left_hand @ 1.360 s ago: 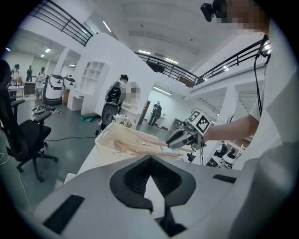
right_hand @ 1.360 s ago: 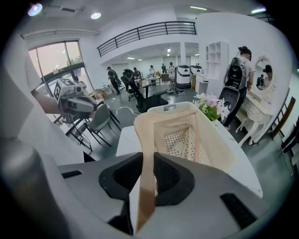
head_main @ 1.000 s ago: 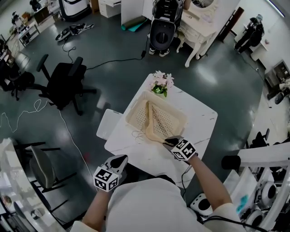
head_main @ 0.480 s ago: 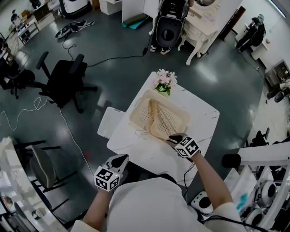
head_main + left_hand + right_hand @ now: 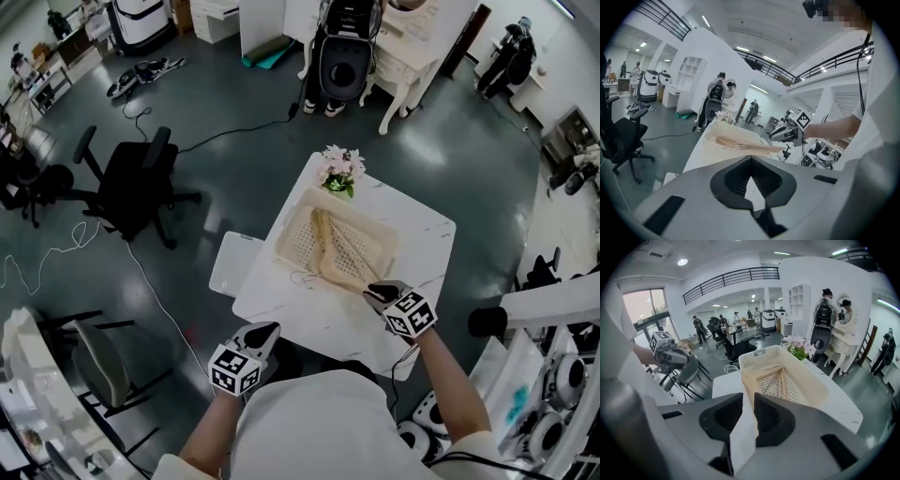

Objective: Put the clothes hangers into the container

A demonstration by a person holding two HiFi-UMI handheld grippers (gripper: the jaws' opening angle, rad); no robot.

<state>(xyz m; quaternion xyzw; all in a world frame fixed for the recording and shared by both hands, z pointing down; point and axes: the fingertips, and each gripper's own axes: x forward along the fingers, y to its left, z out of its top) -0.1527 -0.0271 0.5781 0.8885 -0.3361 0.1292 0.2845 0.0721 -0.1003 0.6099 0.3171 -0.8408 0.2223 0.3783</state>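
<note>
Wooden clothes hangers (image 5: 339,251) bundled together inside a cream basket (image 5: 295,236) with perforated walls, angled from its far corner toward the near one, ends resting over the near rim. Basket set on a white marble-look table (image 5: 281,305), toward the far half, with a small pot of pink flowers (image 5: 339,169) just beyond at the table's far corner. Right tongs (image 5: 375,292) held over the table just beside the basket's near corner, pointing down at it, close to the hanger ends but holding none; jaws just eased closer, a narrow gap left between them, nothing in it. Left tongs (image 5: 265,330) held low near the table's front edge, well apart from the basket, jaws together and empty. Around the table a dark glossy floor (image 5: 225,169), with a black office chair (image 5: 141,178) off to the left.
</note>
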